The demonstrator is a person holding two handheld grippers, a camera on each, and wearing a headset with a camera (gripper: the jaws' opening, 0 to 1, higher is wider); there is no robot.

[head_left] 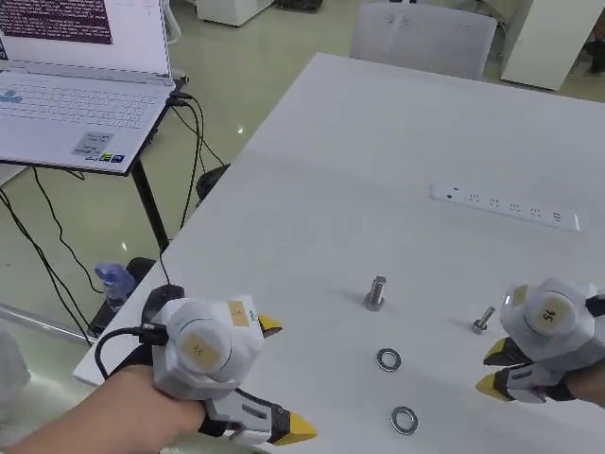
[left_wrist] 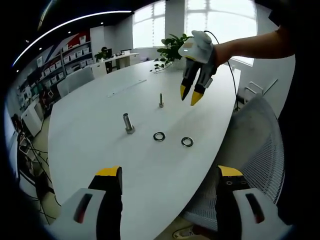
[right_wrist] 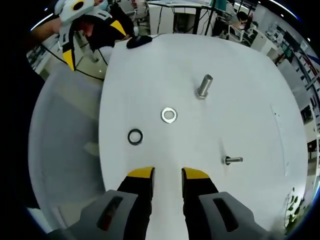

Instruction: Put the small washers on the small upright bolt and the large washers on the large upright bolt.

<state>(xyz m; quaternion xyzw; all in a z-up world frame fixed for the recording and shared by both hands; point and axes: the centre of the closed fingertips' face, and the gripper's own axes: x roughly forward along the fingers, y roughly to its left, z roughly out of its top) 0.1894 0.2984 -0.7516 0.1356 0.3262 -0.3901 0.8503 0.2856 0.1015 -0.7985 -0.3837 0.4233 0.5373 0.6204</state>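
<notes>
Sitting on tbl (head_left: 378, 170): 2 washers (head_left: 388, 359), 2 bolts (head_left: 376, 293)

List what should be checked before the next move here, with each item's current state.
1. Is the large bolt standing upright? ok.
2. Is the small bolt standing upright? ok.
3. Do the far washer and the near washer lie flat, apart from each other and off both bolts? ok.
4. Is it clear which washer is small and which is large? cannot tell; they look close in size.
5. Are the left tongs open wide and empty? ok.
6. Are the right tongs empty, with the jaws a narrow gap apart? ok.
</notes>
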